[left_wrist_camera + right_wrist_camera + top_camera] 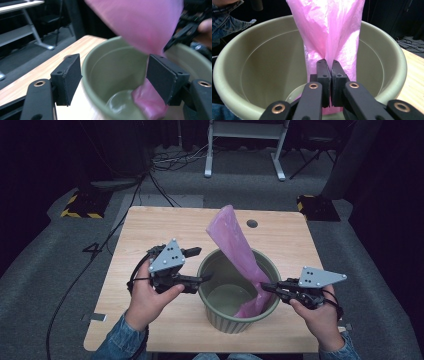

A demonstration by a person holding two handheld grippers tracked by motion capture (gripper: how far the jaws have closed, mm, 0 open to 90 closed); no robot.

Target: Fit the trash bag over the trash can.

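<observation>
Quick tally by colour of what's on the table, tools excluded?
Pink: 1, the plastic bag, standing up out of the bucket
Green: 1, the bucket, on the wooden table
Total: 2

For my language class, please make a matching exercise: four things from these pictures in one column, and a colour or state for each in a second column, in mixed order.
Things:
1. bucket
2. plastic bag
3. left gripper
4. right gripper

States:
A. jaws open, holding nothing
B. pink, stands up out of the bucket
C. olive green, stands on the wooden table
D. jaws shut on the plastic bag

Pairs: 1-C, 2-B, 3-A, 4-D
</observation>
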